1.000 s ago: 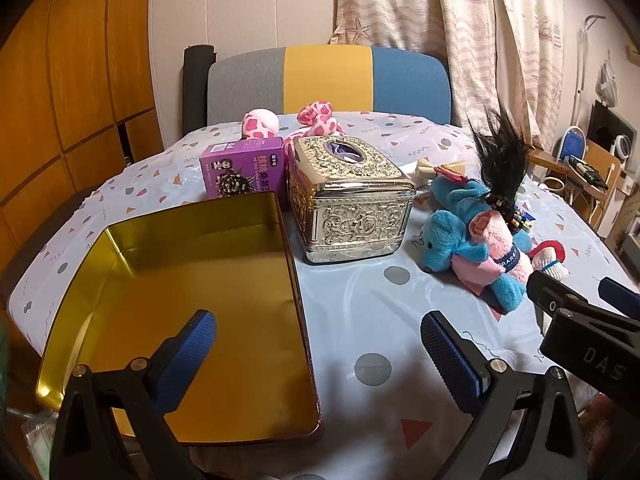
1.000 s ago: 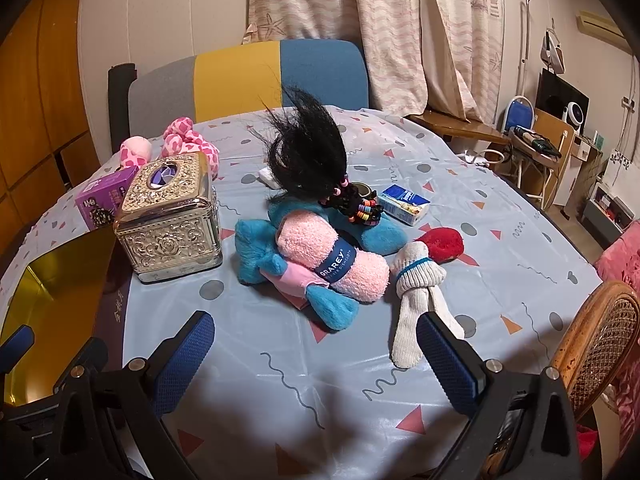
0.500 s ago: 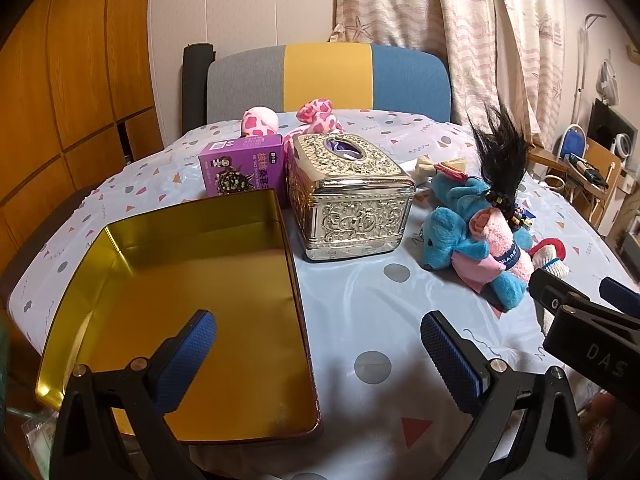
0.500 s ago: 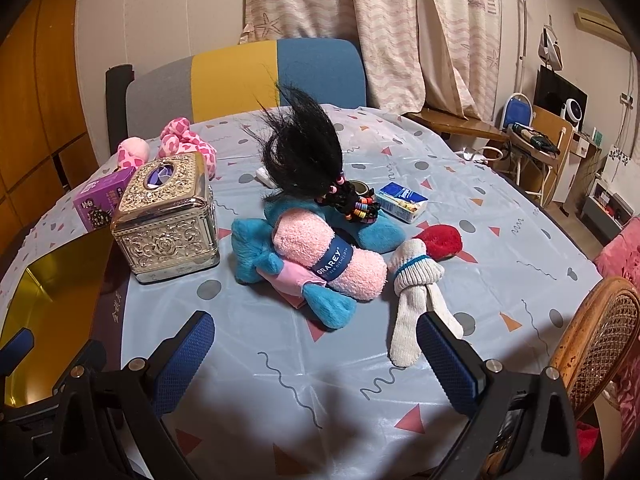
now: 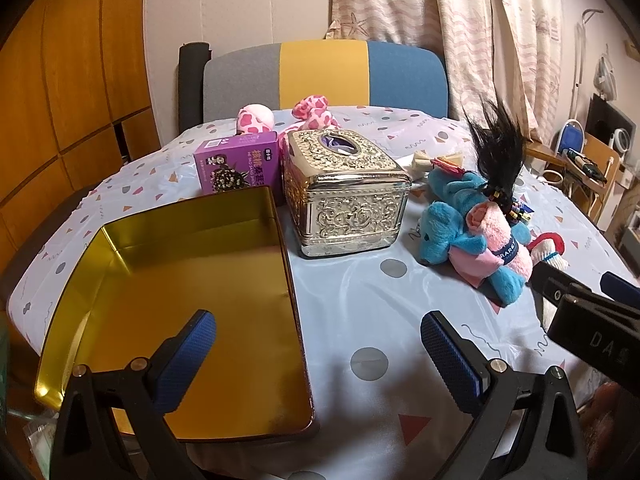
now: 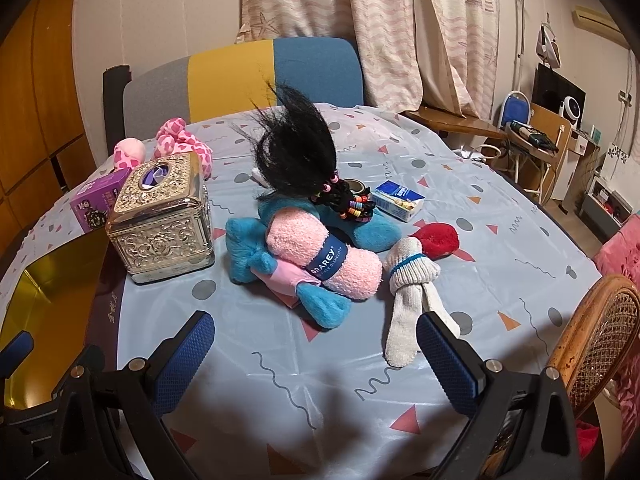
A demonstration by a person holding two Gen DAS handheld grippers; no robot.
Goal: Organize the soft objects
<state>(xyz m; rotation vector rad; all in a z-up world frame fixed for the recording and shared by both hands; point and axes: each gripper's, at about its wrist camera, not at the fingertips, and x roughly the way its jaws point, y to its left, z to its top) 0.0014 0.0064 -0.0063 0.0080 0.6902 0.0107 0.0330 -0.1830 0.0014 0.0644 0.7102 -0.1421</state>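
A blue plush elephant (image 6: 248,244) lies mid-table with a rolled pink towel (image 6: 324,260) on it and a black wig (image 6: 296,152) with beaded braids behind. White socks (image 6: 408,300) and a red pouch (image 6: 438,238) lie to its right. A pink spotted plush (image 5: 310,112) sits at the far side. The gold tin tray (image 5: 192,308) lies empty at the left. My left gripper (image 5: 318,348) hovers open over the tray's right edge. My right gripper (image 6: 314,352) stands open near the table's front, short of the elephant and socks. Neither holds anything.
An ornate silver tissue box (image 5: 346,192) stands between tray and elephant, a purple carton (image 5: 236,164) behind it. A small blue-white carton (image 6: 398,200) and a tape roll (image 6: 354,186) lie past the wig. A colour-block chair (image 5: 324,72) is behind, a wicker chair (image 6: 600,340) at right.
Both views have drawn back slightly from the table; the objects sit a little farther off. No object has moved and both grippers stay open.
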